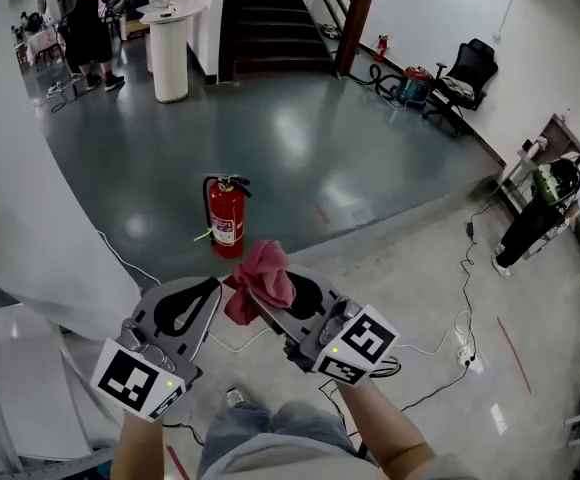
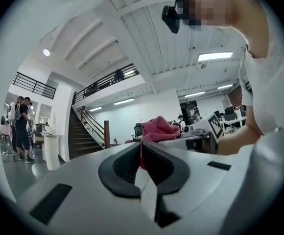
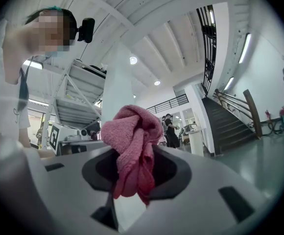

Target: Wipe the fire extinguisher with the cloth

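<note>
A red fire extinguisher (image 1: 226, 218) stands upright on the dark floor, ahead of both grippers and apart from them. My right gripper (image 1: 270, 298) (image 3: 134, 165) is shut on a bunched pink cloth (image 1: 262, 273) (image 3: 132, 131), which bulges above the jaws and hangs down between them. To its left, my left gripper (image 1: 210, 290) (image 2: 142, 153) is held beside it, jaws together with nothing in them. In the left gripper view the pink cloth (image 2: 159, 130) shows just beyond the jaw tips. Neither gripper view shows the extinguisher.
A thick white column (image 1: 30, 198) rises at the left. Cables (image 1: 460, 318) trail over the pale floor at the right. Farther off are a staircase (image 1: 270, 18), a white pedestal table (image 1: 170, 38), a standing person (image 1: 85, 23), an office chair (image 1: 465, 73) and a desk (image 1: 555, 168).
</note>
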Action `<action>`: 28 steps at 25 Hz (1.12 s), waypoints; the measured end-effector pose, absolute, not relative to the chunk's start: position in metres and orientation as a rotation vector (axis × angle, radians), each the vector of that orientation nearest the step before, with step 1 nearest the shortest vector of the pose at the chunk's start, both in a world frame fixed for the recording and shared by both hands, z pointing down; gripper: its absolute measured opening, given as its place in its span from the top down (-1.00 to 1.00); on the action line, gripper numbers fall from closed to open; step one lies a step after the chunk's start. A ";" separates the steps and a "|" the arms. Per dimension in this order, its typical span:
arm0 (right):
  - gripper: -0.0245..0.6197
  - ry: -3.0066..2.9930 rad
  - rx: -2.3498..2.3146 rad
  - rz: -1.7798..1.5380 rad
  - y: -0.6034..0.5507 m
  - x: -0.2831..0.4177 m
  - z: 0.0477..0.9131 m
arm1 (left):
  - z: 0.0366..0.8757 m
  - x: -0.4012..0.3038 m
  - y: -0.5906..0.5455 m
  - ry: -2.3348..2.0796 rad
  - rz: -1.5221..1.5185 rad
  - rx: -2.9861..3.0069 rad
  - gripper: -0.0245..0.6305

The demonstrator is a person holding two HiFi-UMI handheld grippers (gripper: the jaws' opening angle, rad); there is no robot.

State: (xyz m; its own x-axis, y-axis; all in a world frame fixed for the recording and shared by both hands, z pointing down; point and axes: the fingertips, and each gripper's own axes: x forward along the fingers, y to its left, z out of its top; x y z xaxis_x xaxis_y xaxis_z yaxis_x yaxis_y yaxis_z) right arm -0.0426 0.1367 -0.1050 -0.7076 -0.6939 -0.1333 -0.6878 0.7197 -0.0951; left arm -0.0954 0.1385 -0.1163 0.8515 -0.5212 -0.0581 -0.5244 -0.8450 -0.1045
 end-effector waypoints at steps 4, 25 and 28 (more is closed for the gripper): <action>0.49 2.799 -1.131 -0.064 0.117 -0.055 -0.102 | -0.111 -0.115 0.118 0.864 0.055 -2.929 0.87; 0.49 2.904 -1.025 -0.071 0.037 0.015 -0.075 | -0.090 -0.044 0.047 1.019 0.043 -2.913 0.87; 0.49 2.944 -0.962 -0.068 0.014 0.034 -0.072 | -0.089 -0.020 0.026 1.061 0.050 -2.896 0.87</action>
